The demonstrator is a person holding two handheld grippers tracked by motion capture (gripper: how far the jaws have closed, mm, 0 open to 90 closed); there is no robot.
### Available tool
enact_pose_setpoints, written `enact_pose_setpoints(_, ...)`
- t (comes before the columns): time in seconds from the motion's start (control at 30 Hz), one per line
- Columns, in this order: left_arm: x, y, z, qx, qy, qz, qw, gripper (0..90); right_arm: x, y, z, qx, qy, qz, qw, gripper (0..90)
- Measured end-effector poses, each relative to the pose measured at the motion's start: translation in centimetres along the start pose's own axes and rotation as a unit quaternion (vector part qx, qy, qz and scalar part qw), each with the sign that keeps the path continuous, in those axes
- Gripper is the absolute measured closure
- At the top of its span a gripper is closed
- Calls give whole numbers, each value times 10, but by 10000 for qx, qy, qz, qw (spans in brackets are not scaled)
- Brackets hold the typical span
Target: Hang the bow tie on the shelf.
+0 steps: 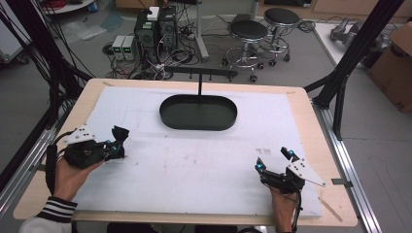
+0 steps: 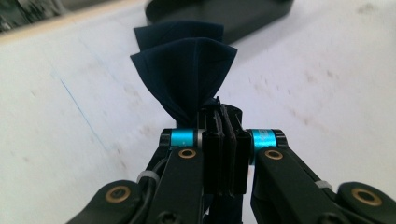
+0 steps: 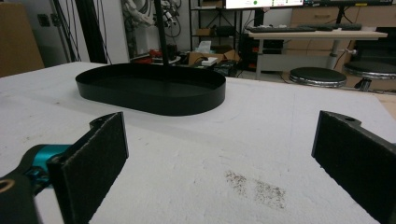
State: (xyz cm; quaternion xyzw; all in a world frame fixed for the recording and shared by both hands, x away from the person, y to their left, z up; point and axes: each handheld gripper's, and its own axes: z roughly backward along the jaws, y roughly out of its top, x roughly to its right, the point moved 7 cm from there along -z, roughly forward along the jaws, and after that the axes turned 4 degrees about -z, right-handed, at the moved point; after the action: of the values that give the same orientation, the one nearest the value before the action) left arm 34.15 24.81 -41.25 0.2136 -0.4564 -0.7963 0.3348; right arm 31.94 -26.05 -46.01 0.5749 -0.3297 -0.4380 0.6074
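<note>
The left hand-held gripper [image 1: 118, 145] sits at the left side of the table [image 1: 301, 97], above the white mat [image 1: 204, 165]. Its jaws are closed on a dark blue cloth [image 2: 184, 79], which is pinched at a gathered point and fans out beyond the jaw tips. In the high view the cloth [image 1: 119, 132] is clear of the black oval tray [image 1: 167, 114], which sits at the far centre of the mat with an upright post [image 1: 199, 85]. The right hand-held gripper [image 1: 274, 161] rests near the right front of the mat, jaws spread wide, holding nothing. A small brown stain [image 3: 257, 186] marks the mat between its jaws.
</note>
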Motion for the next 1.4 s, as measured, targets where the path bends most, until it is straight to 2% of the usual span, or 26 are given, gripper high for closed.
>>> enact_pose_setpoints(0.03, 0, 5, 0, 137, 58, 7, 9999, 869, 0, 0, 0, 5, -1, 9, 10000, 25)
enact_pose_setpoints(0.07, 0, 5, 0, 137, 58, 7, 9999, 869, 0, 0, 0, 5, -1, 9, 10000, 25)
enact_pose_setpoints(0.1, 0, 9, 0, 249, 86, -6, 9997, 869, 0, 0, 0, 5, 1, 6, 10000, 25)
enact_pose_setpoints(0.3, 1, 20, -5, 372, 24, -14, 9993, 869, 0, 0, 0, -3, -11, -16, 10000, 25)
enact_pose_setpoints(0.43, 5, 33, -13, 330, -50, -139, 9993, 869, 0, 0, 0, 0, -11, -30, 10000, 25)
enact_pose_setpoints(0.53, 8, 51, -22, 305, -107, -365, 9988, 869, 0, 0, 0, 0, -10, -43, 10000, 25)
enact_pose_setpoints(0.57, 8, 51, -22, 305, -107, -365, 9988, 869, 0, 0, 0, 0, -10, -43, 10000, 25)
enact_pose_setpoints(0.73, 11, 76, -33, 387, -94, -559, 9976, 870, 0, 0, 0, 4, -9, -53, 10000, 25)
enact_pose_setpoints(0.9, 9, 96, -44, 569, 47, -402, 9976, 869, 0, 0, 0, 7, -5, -47, 10000, 25)
enact_pose_setpoints(1.03, 7, 108, -52, 705, 150, -353, 9968, 869, 0, 0, 0, 8, -1, -56, 10000, 25)
enact_pose_setpoints(1.2, 2, 121, -60, 813, 244, -383, 9957, 869, 0, 0, 1, 8, 7, -93, 10000, 25)
enact_pose_setpoints(1.4, -9, 131, -69, 909, 345, -227, 9950, 870, 0, 0, 1, 16, -4, -72, 10000, 25)
